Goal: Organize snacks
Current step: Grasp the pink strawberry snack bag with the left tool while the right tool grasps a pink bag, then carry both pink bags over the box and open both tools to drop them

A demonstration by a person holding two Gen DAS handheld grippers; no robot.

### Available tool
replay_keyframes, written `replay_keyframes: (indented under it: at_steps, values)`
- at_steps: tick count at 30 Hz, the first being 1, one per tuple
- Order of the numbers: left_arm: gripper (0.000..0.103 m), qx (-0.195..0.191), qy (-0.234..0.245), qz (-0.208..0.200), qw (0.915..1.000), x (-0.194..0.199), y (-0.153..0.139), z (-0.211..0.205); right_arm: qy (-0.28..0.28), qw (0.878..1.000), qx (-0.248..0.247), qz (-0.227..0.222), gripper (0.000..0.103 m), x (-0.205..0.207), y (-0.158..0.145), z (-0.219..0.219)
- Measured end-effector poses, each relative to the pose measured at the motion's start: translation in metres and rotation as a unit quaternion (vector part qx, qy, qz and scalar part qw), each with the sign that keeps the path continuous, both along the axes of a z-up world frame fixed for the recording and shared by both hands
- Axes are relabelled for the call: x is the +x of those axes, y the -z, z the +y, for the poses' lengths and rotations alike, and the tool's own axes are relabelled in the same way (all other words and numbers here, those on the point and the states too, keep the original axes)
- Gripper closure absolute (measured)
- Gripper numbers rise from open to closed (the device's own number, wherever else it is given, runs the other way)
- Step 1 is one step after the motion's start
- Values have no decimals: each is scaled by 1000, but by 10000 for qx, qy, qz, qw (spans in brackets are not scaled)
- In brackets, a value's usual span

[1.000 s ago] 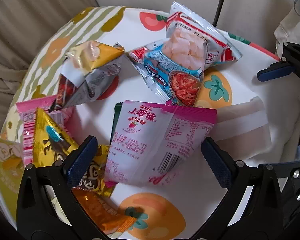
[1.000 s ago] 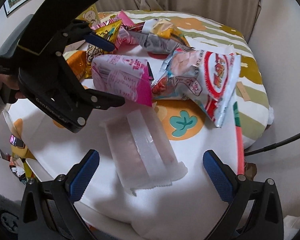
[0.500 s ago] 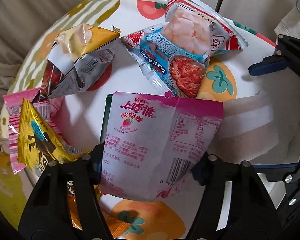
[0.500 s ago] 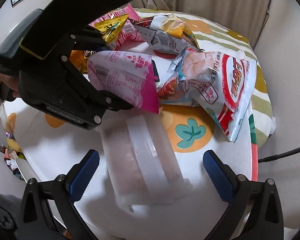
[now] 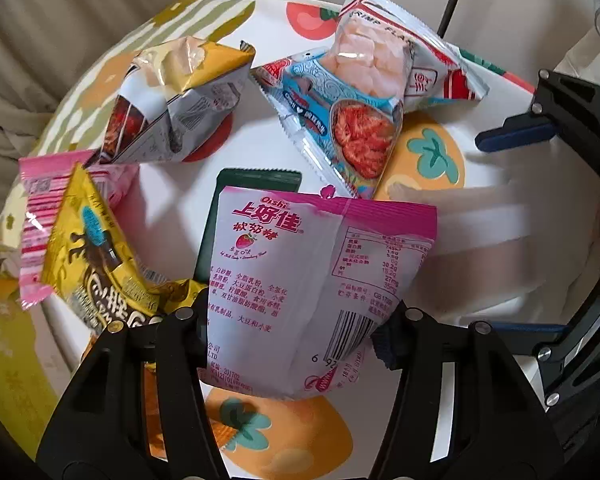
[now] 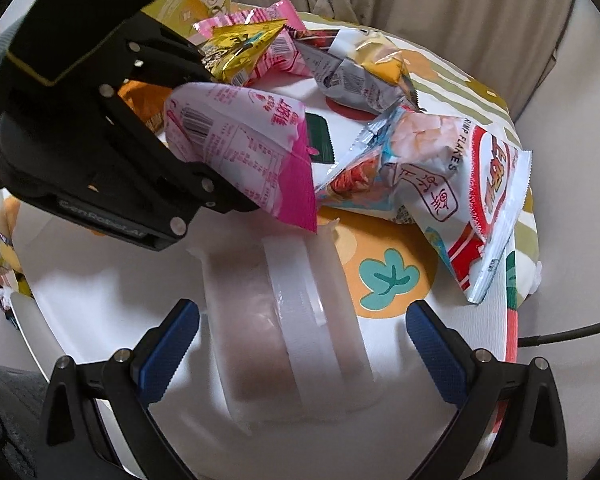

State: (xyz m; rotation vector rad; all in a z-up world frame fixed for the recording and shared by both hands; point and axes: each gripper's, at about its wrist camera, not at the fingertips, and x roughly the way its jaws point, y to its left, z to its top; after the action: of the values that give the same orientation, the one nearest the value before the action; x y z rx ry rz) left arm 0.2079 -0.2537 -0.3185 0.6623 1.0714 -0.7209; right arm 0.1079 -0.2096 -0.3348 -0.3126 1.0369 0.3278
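Observation:
My left gripper (image 5: 292, 332) is shut on a pink-and-white Oishi candy bag (image 5: 308, 280) and holds it lifted off the table; the bag also shows in the right wrist view (image 6: 240, 140). My right gripper (image 6: 300, 344) is open, its blue pads either side of a translucent white wrapped snack (image 6: 284, 320) lying flat on the round table (image 6: 100, 300). That snack shows blurred in the left wrist view (image 5: 492, 240).
A dark green packet (image 5: 252, 192) lies under the lifted bag. A shrimp flakes bag (image 6: 460, 168), a blue shrimp bag (image 5: 340, 128), a silver-yellow bag (image 5: 172, 100), a yellow bag (image 5: 88, 248) and a pink striped bag (image 5: 40, 200) crowd the table's far side.
My left gripper closed on the pink candy bag and raised it. My right gripper moved in closer over the translucent snack, still open.

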Motion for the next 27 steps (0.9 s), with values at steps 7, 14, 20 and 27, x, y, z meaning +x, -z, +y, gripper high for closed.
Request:
replay_keyframes:
  at_steps: [7, 14, 20, 27]
  values:
    - [50, -60, -80, -8, 9999, -13, -5, 9, -269, 9992, -306, -47, 9, -6, 4, 6]
    - [50, -149, -307, 51, 9994, -23, -9, 22, -496, 9984, -272, 65, 18, -10, 7, 7]
    - [50, -236, -499, 150, 9984, -29, -11, 32, -527, 9984, -201, 103, 42, -11, 3, 3]
    - [50, -342, -613, 118, 9975, -35, -25, 39, -424, 9988, -227, -16, 44, -21, -7, 7]
